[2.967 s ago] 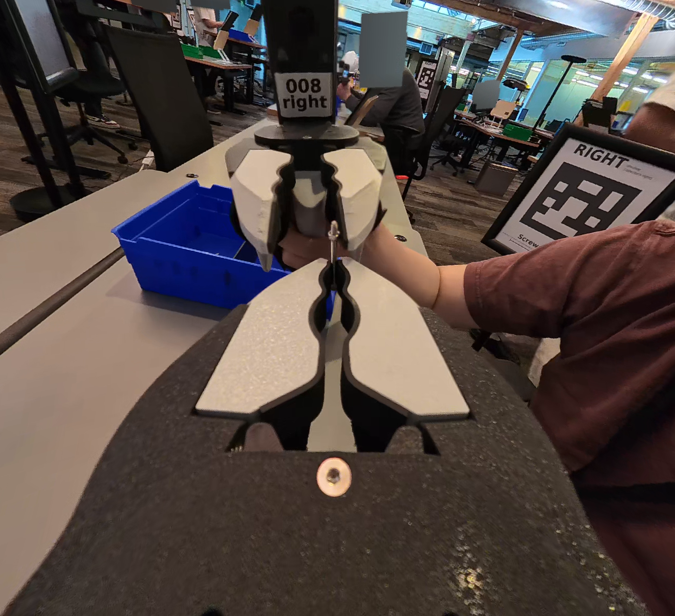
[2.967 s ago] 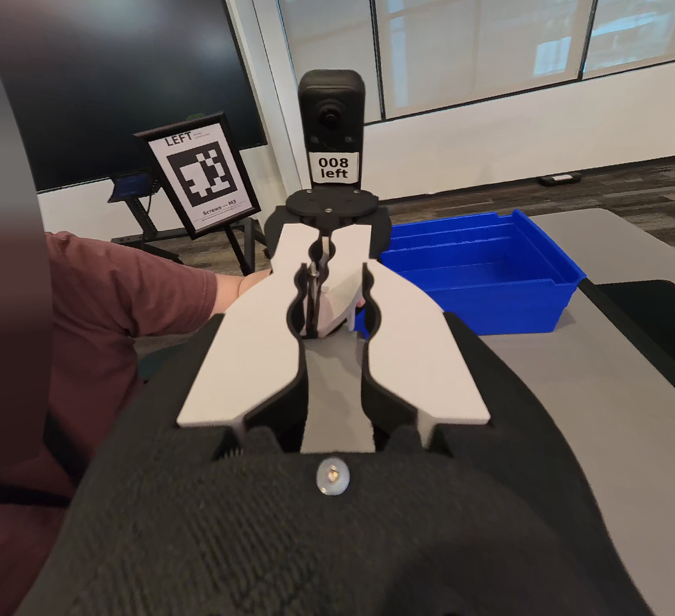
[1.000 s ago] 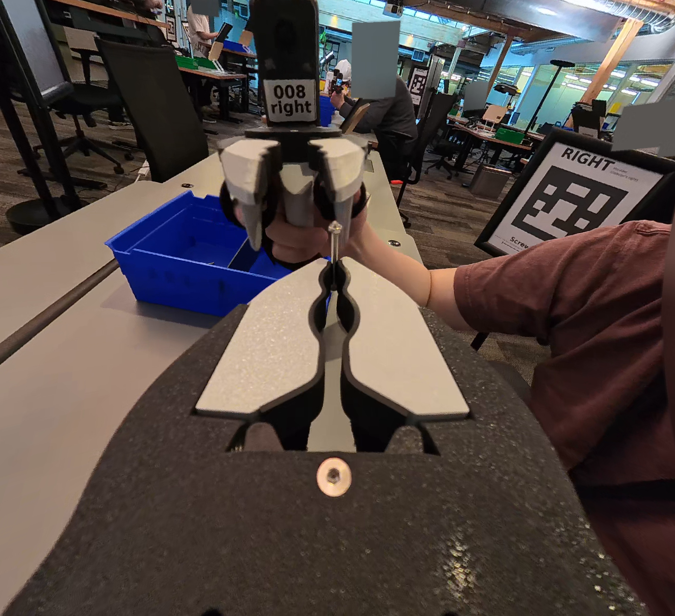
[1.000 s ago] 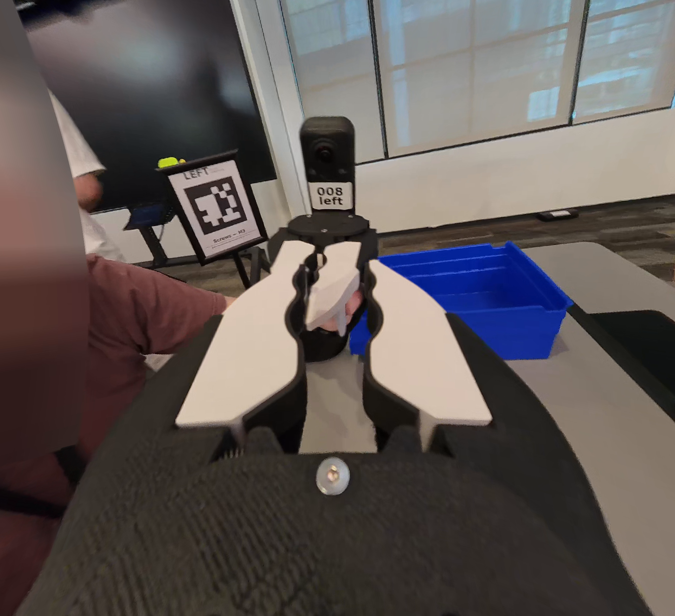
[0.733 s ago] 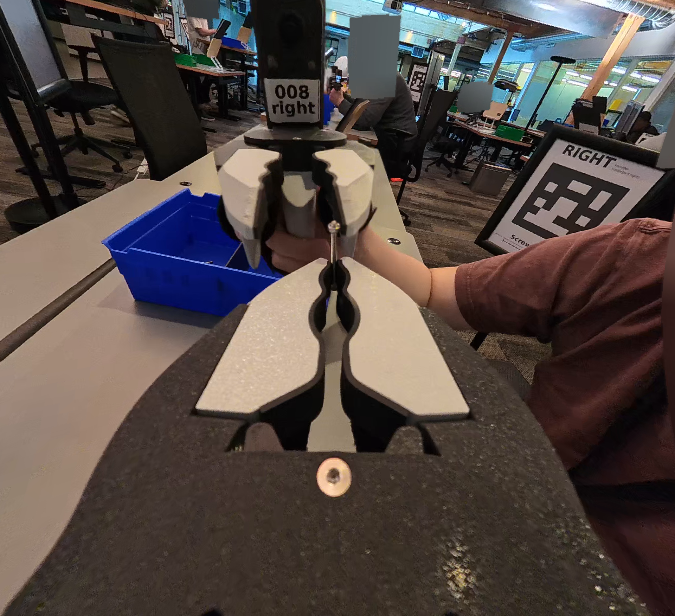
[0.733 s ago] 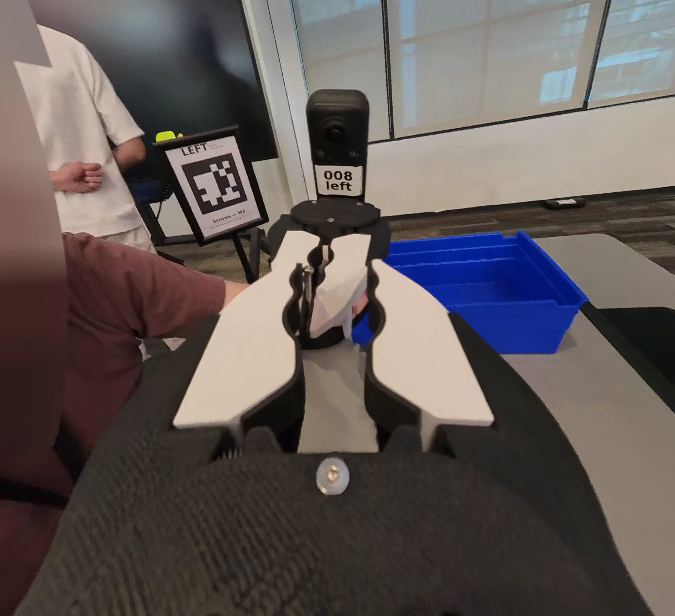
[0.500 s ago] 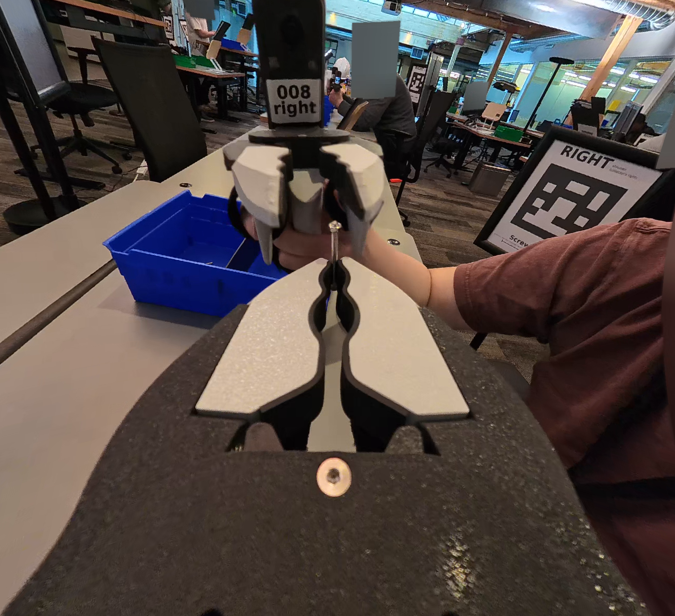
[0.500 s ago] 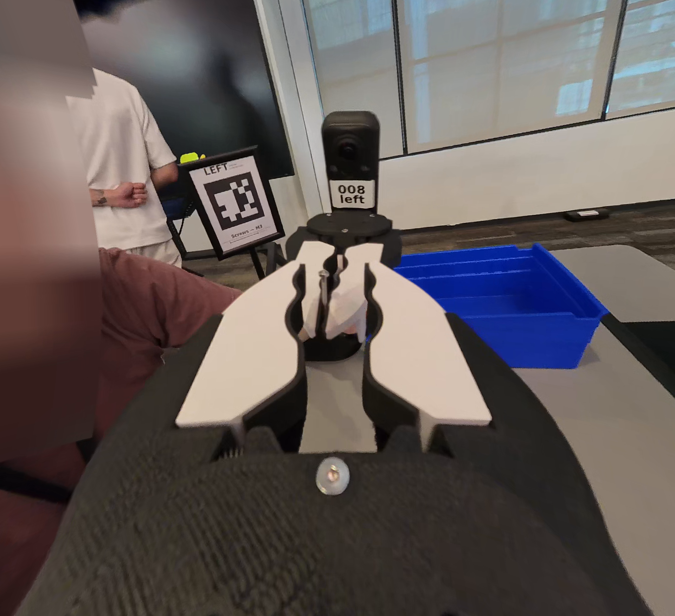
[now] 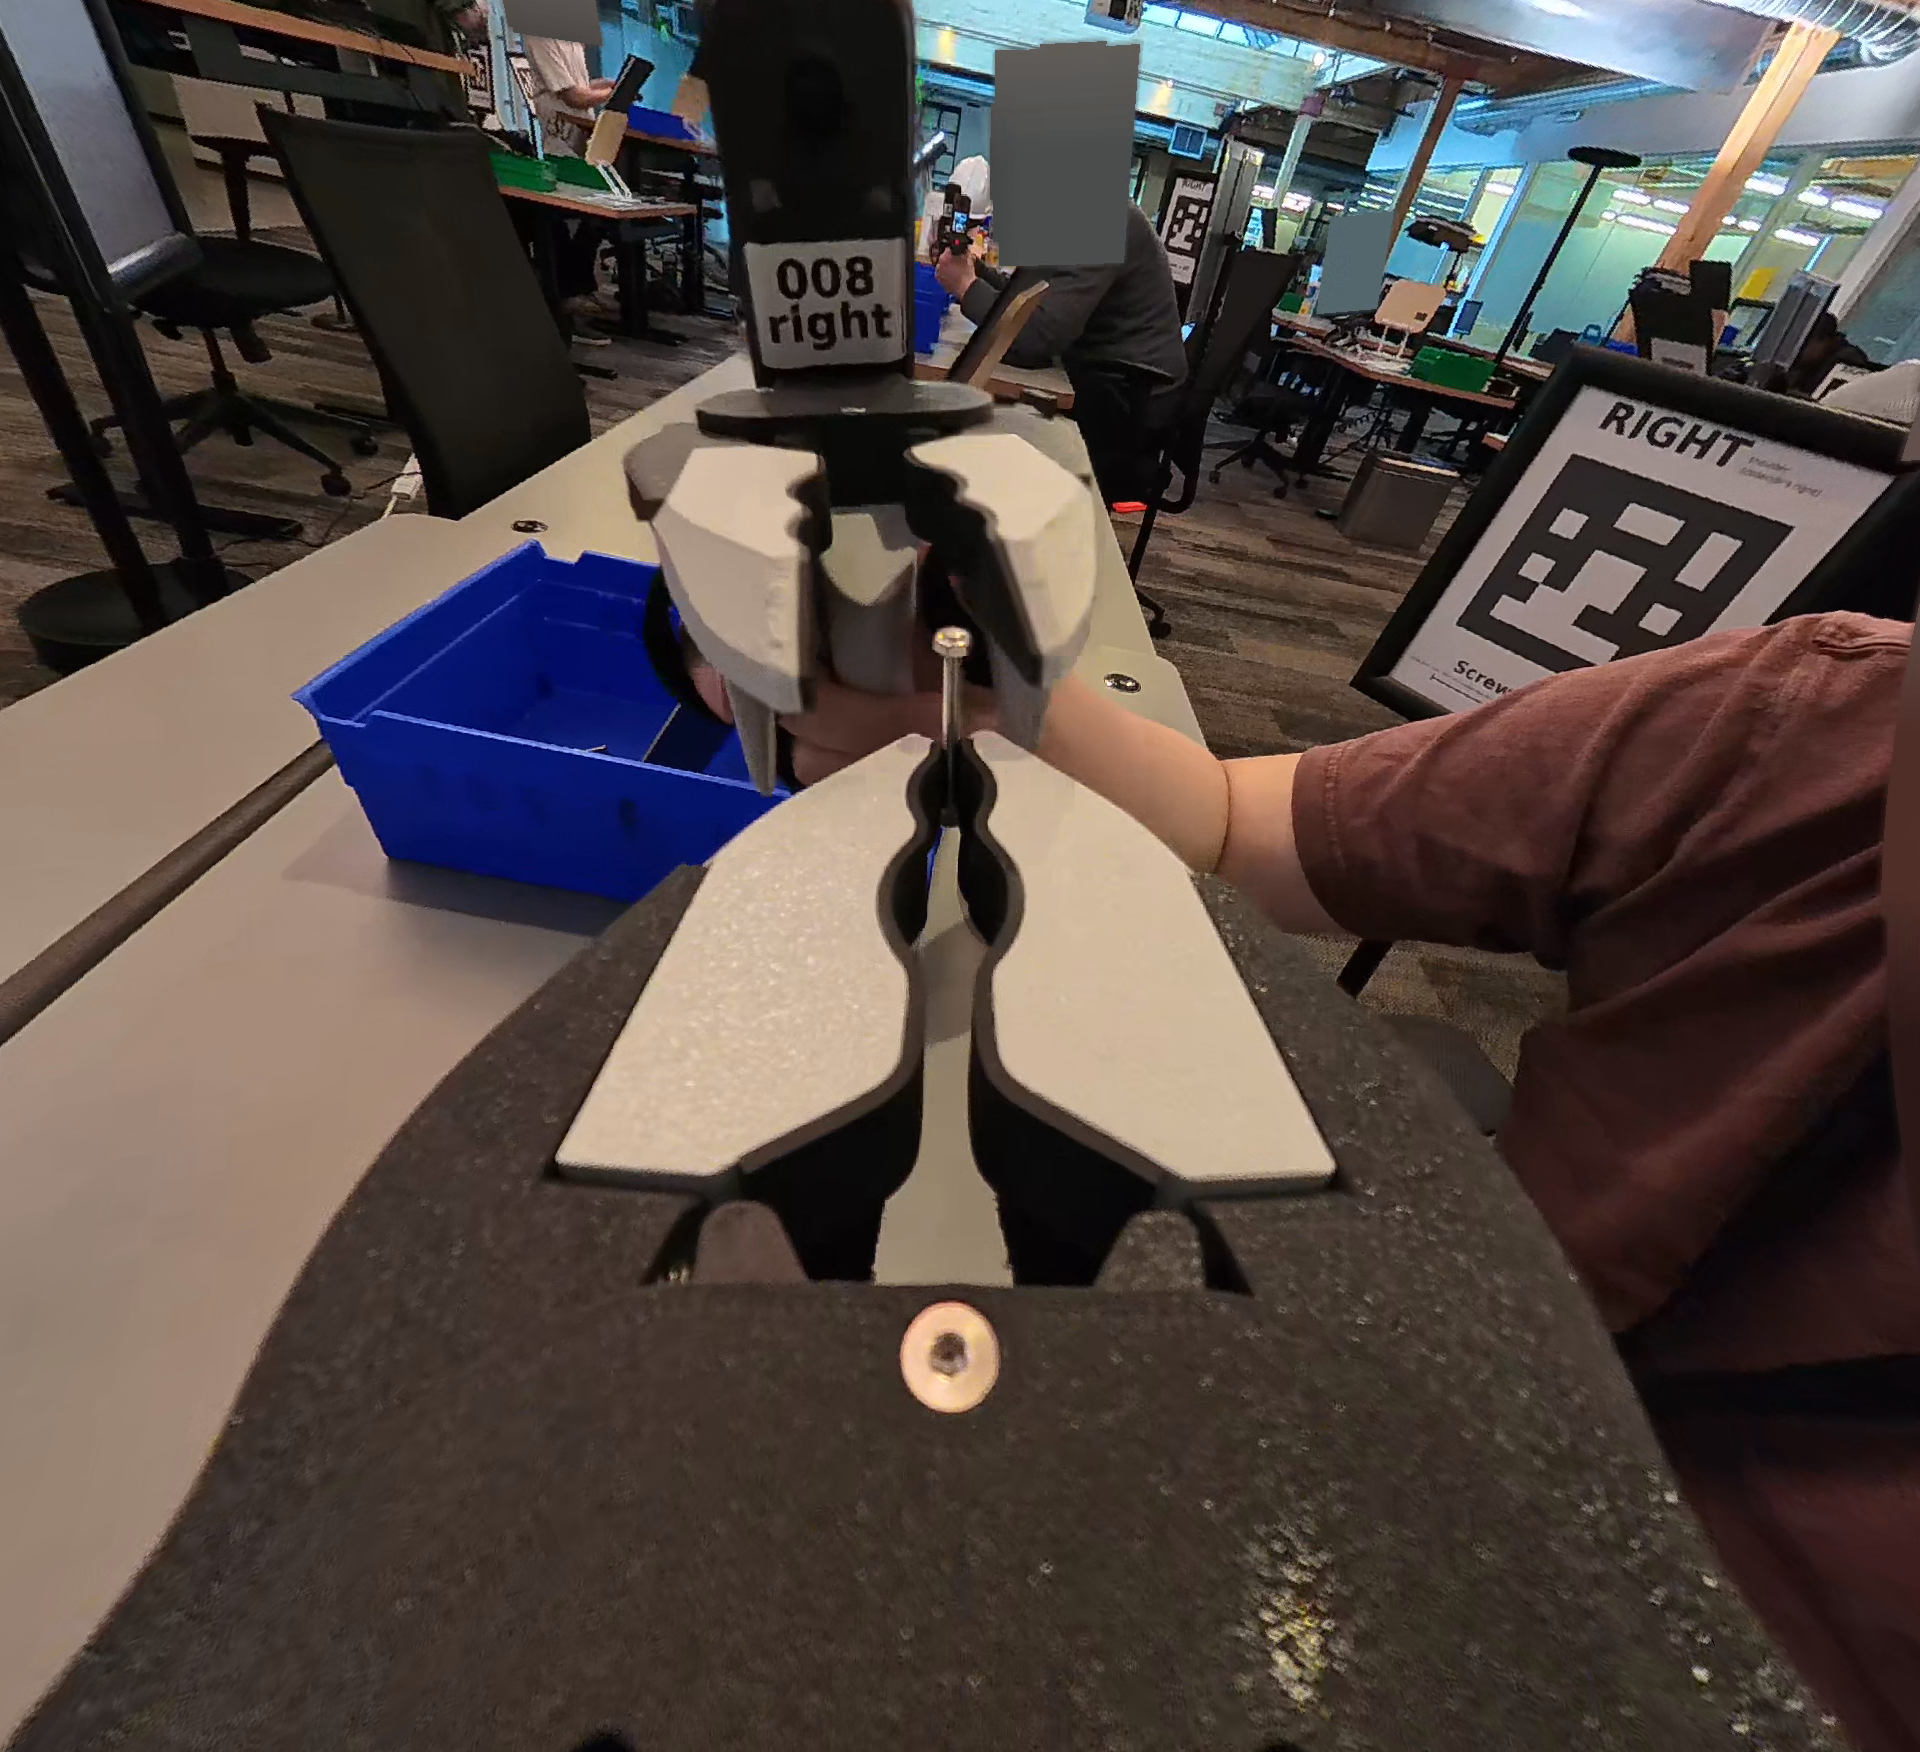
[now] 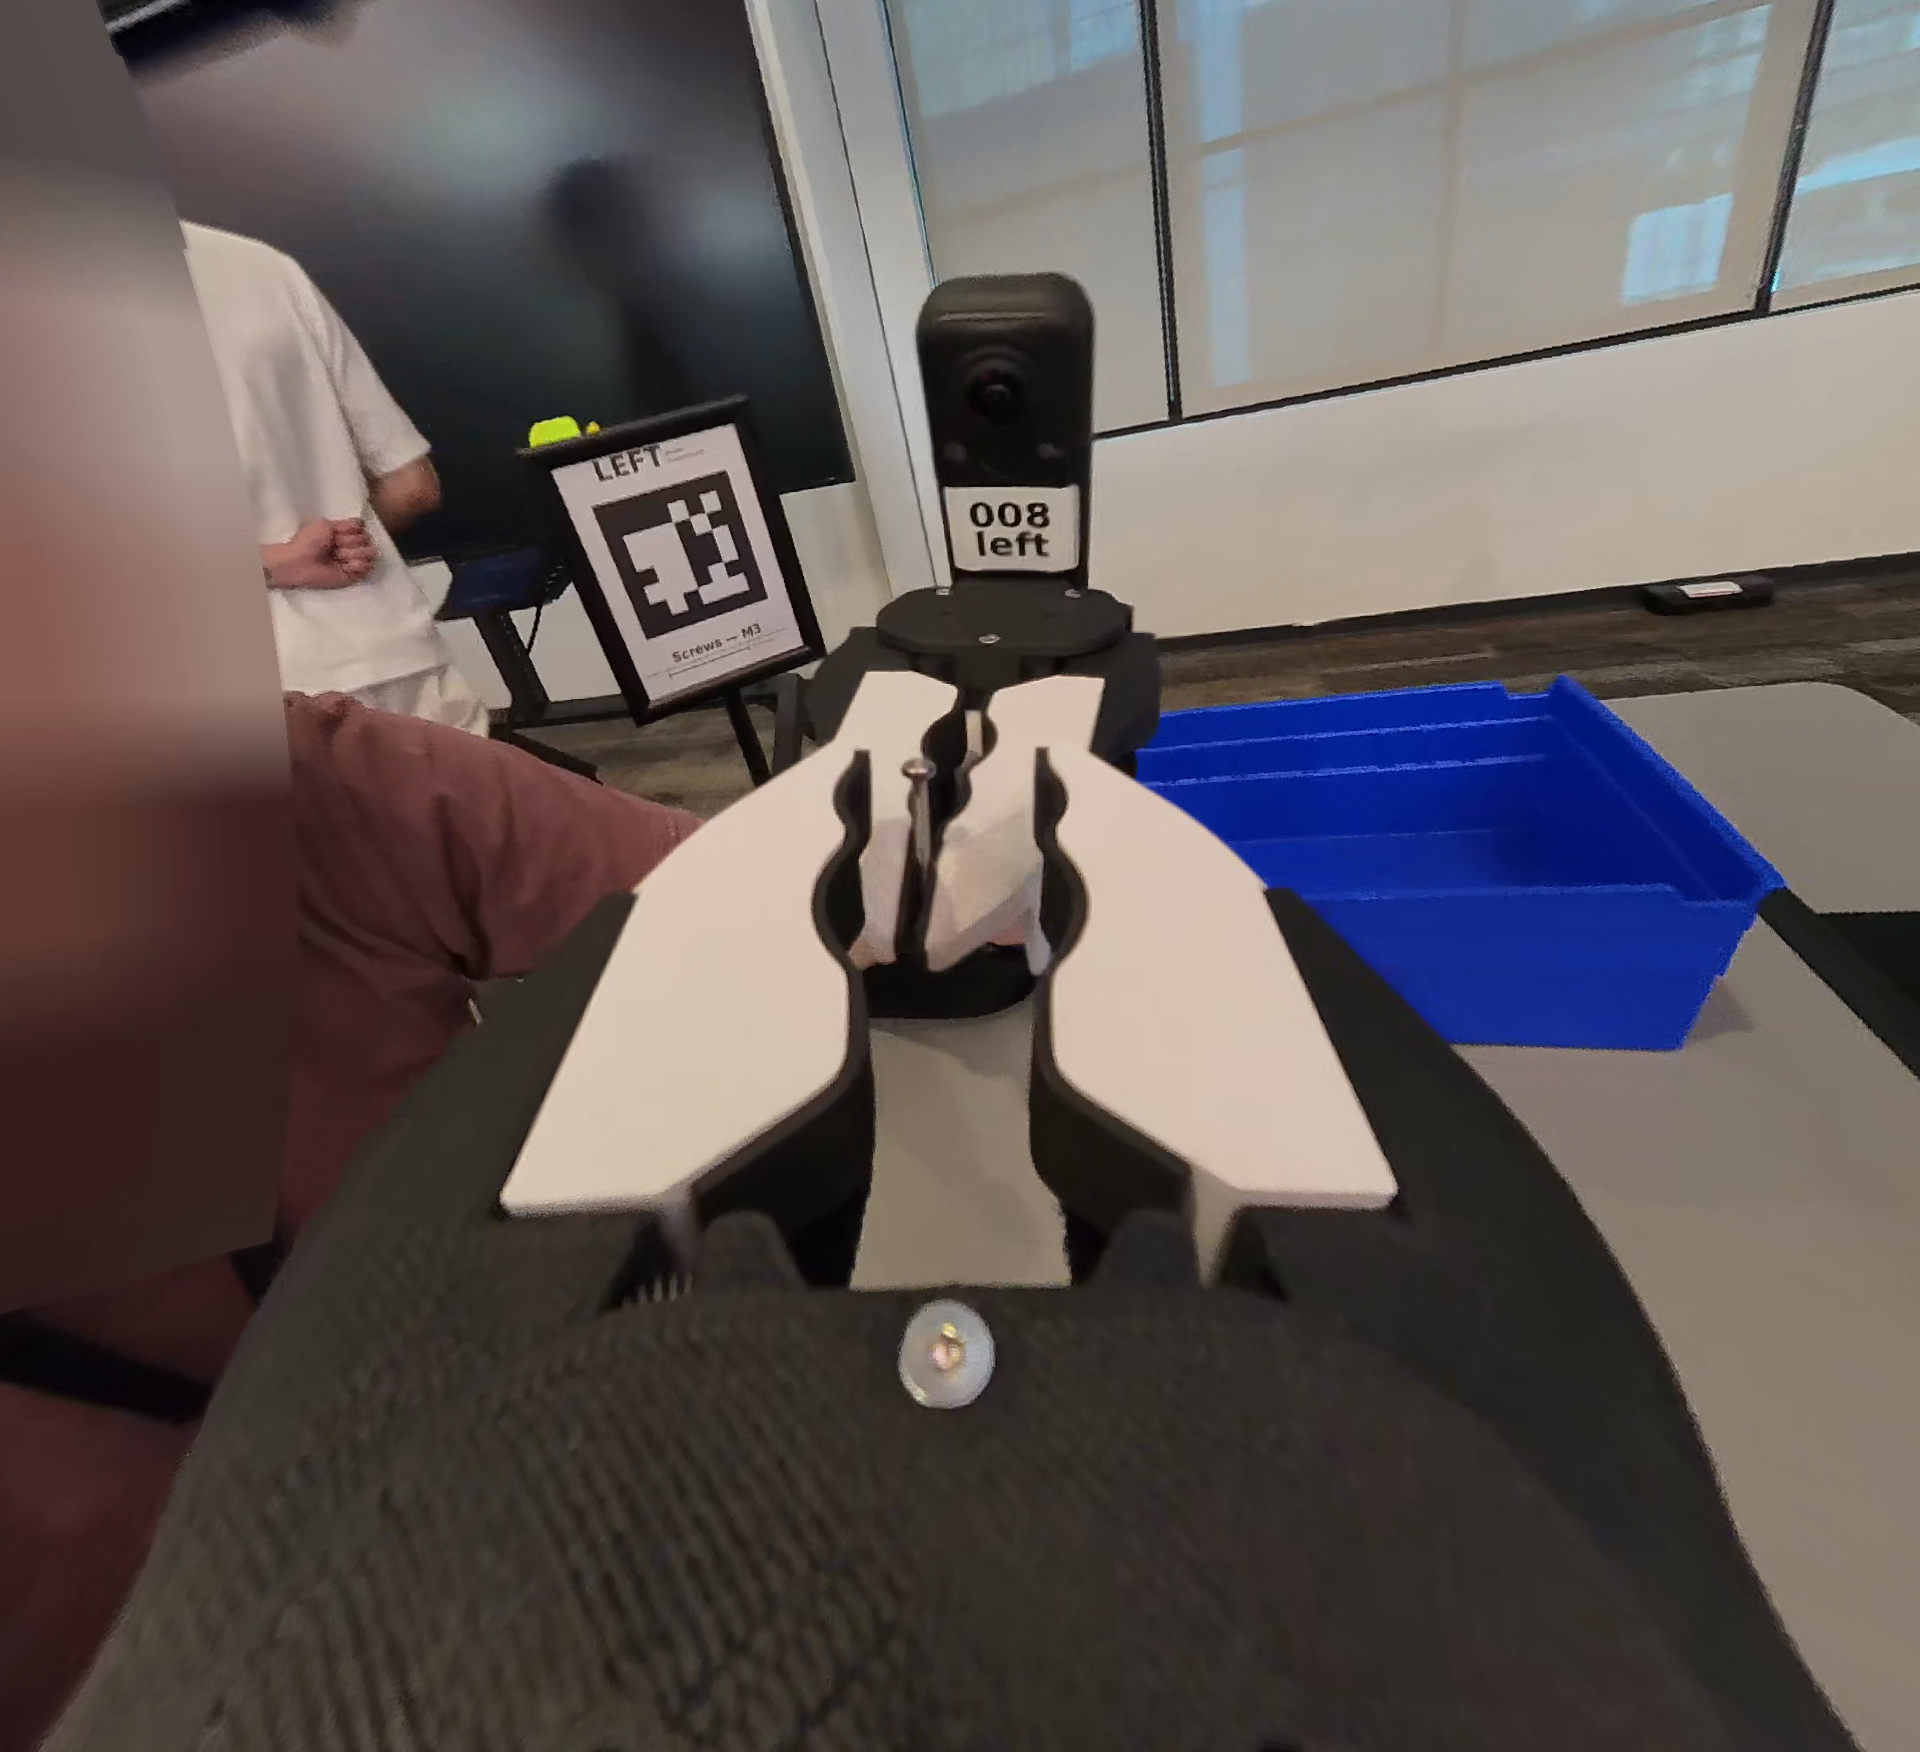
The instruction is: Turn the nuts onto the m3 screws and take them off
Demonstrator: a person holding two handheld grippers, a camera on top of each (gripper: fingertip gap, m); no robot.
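Left gripper: your left gripper [image 9: 948, 793] is clamped at its tips on the shank of a thin screw [image 9: 950, 694], which stands upright with its head on top.
Right gripper: your right gripper [image 9: 883, 726] faces it with a narrow gap between its fingers; no nut shows between them in either view, so you cannot tell whether it carries one.
What changed: a second ago the right gripper's own view showed only the left gripper's white fingers in its gap; now the screw [image 10: 918, 845] stands in that gap, towards the left finger. The right gripper has also risen and closed in over the screw head.
Screw position: held in the air above the grey table [image 9: 208, 1027], just clear of its near edge, touching only the left gripper's tips.
Nut: not visible on the screw; too small to find elsewhere.
Bin: a blue bin [image 9: 520, 746] rests on the table beside both tools, away from the near edge; its contents are too small to tell.
Meaning for the task: you appear to be lining the two tools up, so threading has probably not begun.
Risk: the shank is thin and gripped only at the tips; a sideways push from the right fingers could tilt it.
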